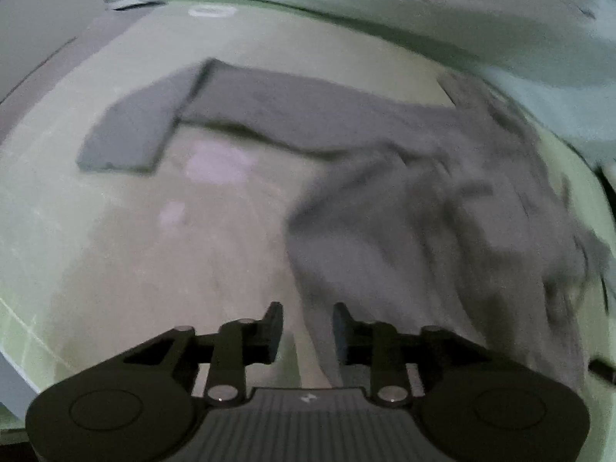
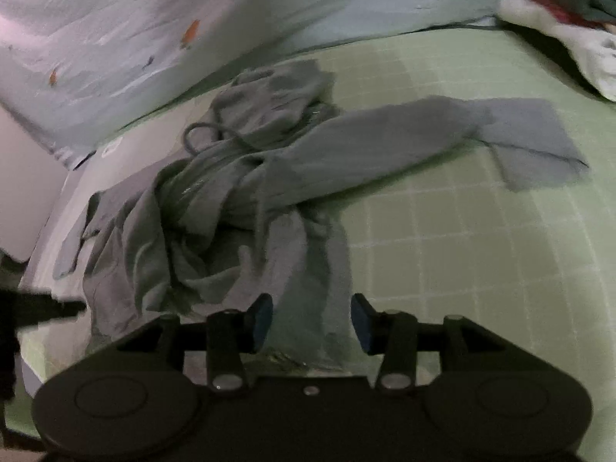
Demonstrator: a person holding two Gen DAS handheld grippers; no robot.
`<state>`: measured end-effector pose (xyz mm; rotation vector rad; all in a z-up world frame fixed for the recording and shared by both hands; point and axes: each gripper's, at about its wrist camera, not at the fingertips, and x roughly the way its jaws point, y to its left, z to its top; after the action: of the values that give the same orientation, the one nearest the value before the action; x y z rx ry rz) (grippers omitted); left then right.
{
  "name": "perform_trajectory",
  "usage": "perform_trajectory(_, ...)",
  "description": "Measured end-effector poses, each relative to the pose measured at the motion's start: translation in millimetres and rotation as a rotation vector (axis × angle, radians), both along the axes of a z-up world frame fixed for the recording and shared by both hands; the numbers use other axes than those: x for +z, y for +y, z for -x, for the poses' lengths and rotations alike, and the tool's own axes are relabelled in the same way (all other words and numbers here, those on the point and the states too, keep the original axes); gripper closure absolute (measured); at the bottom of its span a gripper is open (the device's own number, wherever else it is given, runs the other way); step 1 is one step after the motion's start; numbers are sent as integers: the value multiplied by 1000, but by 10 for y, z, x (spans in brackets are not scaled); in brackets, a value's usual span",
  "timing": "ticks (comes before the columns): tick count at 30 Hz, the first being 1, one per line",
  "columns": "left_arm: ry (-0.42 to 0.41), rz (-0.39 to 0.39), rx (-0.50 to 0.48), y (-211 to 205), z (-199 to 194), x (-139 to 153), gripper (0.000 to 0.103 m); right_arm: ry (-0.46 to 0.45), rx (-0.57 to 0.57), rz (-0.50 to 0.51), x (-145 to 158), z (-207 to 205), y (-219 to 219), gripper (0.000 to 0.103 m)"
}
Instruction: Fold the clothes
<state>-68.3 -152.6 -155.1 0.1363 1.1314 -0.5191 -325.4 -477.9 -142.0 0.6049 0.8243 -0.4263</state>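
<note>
We see a grey garment [image 2: 246, 177] lying rumpled on the green gridded mat [image 2: 481, 269], one sleeve stretched flat. Our left gripper [image 1: 308, 331] and right gripper [image 2: 312, 323] both stand parted above its near edge, clamping nothing.

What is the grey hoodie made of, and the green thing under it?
The grey hoodie looks like soft, matte knit cotton or fleece: it crumples into folds. The green mat looks like smooth plastic or rubber, printed with a pale grid.
</note>
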Motion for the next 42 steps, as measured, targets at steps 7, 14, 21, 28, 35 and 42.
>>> perform_trajectory(7,-39,61,-157,-145,426,13,67,33,-52,-31,-122,233,39,56)
perform_trajectory(14,4,93,-207,-475,467,-117,55,49,-70,-31,-158,389,51,56)
perform_trajectory(21,40,20,-240,-691,510,-291,89,46,-139,-58,-195,507,-20,55)
perform_trajectory(28,62,298,-80,102,371,522,93,20,-205,-74,-215,468,-57,55)
perform_trajectory(35,16,285,375,1117,-227,404,92,-16,-216,-114,-282,170,-54,55)
perform_trajectory(42,58,218,326,1157,-320,110,91,-107,-180,-177,-322,-250,42,49)
